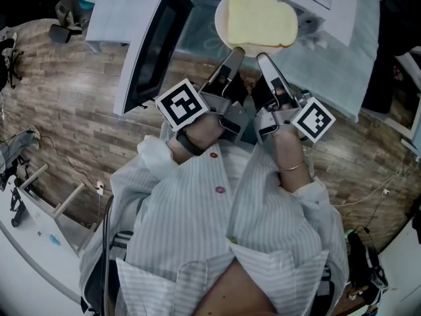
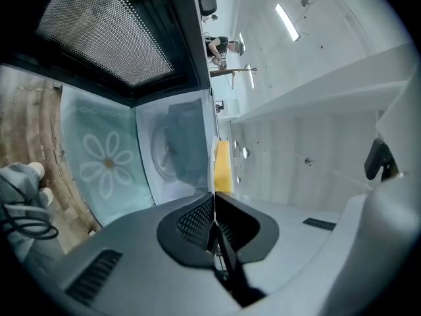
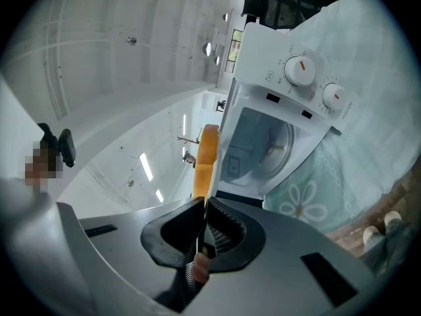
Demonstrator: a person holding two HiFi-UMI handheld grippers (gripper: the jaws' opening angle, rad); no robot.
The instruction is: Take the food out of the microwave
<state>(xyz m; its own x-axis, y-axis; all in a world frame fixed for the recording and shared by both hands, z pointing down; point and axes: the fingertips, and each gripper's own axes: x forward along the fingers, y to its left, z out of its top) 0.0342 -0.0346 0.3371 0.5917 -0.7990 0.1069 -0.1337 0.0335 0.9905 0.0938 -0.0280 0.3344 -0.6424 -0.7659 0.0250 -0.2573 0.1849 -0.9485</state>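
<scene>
Head view: we note the left gripper [image 1: 235,50] and right gripper [image 1: 263,56] both pinching the near rim of a white plate [image 1: 221,17] that carries a yellow bread slice [image 1: 262,20]. The plate sits in front of the open microwave [image 1: 329,5], whose door [image 1: 151,51] is swung left. Left gripper view: jaws nearly together on the plate's edge, the turntable [image 2: 168,151] beyond. Right gripper view: jaws clamped thin on the same rim, the knobs [image 3: 299,71] beyond.

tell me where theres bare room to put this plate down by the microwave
Barest spot: the cloth right of the microwave, out to its edge. The wooden floor left of the open door is bare too. It's crowded straight ahead, where the left gripper and right gripper hold the plate of bread.
</scene>
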